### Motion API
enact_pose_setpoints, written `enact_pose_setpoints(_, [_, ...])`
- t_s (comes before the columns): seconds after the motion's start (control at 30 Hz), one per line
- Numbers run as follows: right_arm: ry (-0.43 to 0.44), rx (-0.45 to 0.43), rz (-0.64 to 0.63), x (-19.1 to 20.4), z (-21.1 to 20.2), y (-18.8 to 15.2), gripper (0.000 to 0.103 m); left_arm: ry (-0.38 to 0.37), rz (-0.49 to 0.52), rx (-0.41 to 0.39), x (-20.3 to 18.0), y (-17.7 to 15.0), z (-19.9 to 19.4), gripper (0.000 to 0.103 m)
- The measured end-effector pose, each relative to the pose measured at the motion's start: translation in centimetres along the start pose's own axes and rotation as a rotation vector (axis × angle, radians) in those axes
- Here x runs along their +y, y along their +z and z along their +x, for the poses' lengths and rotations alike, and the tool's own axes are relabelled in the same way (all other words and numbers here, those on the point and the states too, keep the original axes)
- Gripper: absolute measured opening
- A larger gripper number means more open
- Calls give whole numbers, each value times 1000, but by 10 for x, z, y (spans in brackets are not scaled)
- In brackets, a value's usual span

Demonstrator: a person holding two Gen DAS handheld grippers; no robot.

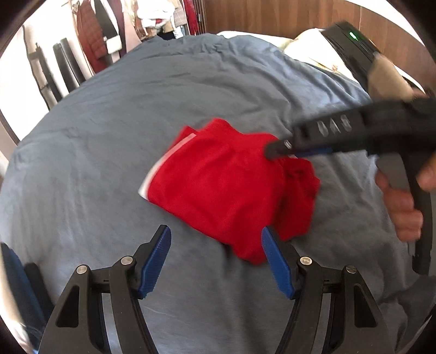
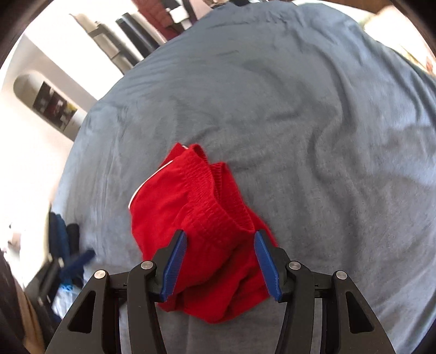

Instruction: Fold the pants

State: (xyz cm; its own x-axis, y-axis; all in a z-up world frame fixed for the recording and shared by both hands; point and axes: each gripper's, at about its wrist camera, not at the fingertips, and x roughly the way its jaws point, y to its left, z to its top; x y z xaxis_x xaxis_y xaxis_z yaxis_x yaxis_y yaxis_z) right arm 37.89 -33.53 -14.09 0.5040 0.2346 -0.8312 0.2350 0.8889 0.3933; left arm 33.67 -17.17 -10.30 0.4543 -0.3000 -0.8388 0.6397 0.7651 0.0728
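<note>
1. Red pants lay folded into a compact bundle on the bed, on its grey-blue cover, roughly mid-bed.
2. White stripe ran along the bundle's left edge in the left wrist view; elastic waistband faced up in the right wrist view.
3. Left gripper was spread, nothing between the blue pads; it sat just beside the near edge of the pants, right pad overlapping the bundle's lower corner in view, contact unclear.
4. Right gripper was spread too, hovering over the near part of the pants; fabric showed between the pads but they did not press on it.
5. In the left wrist view the right gripper reached in from the right side of the pants, tip over the bundle's right end, blurred; a hand gripped its handle.
6. Hanging clothes beyond the bed's far edge; wood panel wall behind the bed.
</note>
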Motion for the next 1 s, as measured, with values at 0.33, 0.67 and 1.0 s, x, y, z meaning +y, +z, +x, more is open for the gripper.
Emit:
enact_pose_setpoints(0.33, [-150,55,-91,-3,11,-4,53,18,-174,2,15,1,18,64])
enact_pose_setpoints(0.67, [-153,-133,128,-11,-39,-22,77,32,-436,-34,95,12,32,63])
enact_pose_setpoints(1.0, [-147,-168,438,-15,-18,-44,80,-86,-541,-15,112,19,67,63])
